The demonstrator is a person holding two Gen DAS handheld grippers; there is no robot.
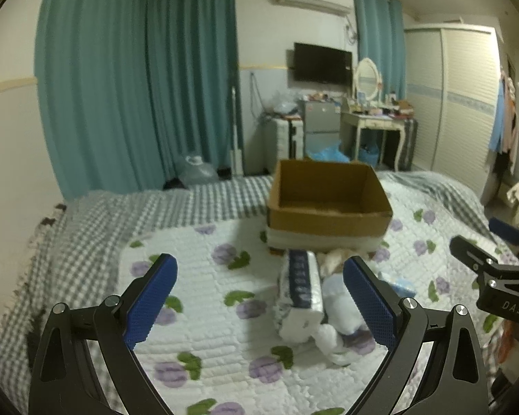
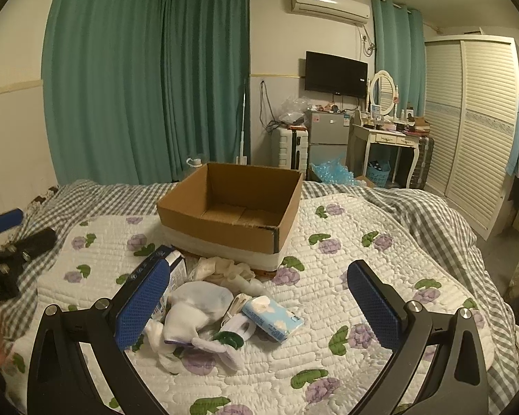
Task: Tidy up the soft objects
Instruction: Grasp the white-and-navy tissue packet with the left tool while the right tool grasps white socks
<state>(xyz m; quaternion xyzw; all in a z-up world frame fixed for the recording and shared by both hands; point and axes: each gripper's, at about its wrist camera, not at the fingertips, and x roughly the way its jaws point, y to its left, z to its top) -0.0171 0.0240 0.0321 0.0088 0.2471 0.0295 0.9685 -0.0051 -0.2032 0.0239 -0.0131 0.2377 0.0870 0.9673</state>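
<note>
A small pile of soft things lies on the floral quilt in front of an empty cardboard box (image 2: 225, 214), which also shows in the left wrist view (image 1: 328, 197). The pile holds a white and blue tissue pack (image 1: 299, 283), white and pale blue socks (image 2: 197, 307), a light blue tissue packet (image 2: 271, 318) and cream gloves (image 2: 225, 266). My left gripper (image 1: 259, 297) is open, hovering just before the pile. My right gripper (image 2: 256, 304) is open above the pile, empty. The right gripper's body shows at the right edge of the left wrist view (image 1: 501, 287).
The bed has a floral quilt (image 2: 328, 276) over a grey checked sheet (image 1: 103, 214). Beyond the bed are teal curtains, a suitcase (image 2: 290, 145), a small fridge (image 2: 328, 138), a dressing table (image 2: 391, 138) and a white wardrobe (image 2: 474, 121).
</note>
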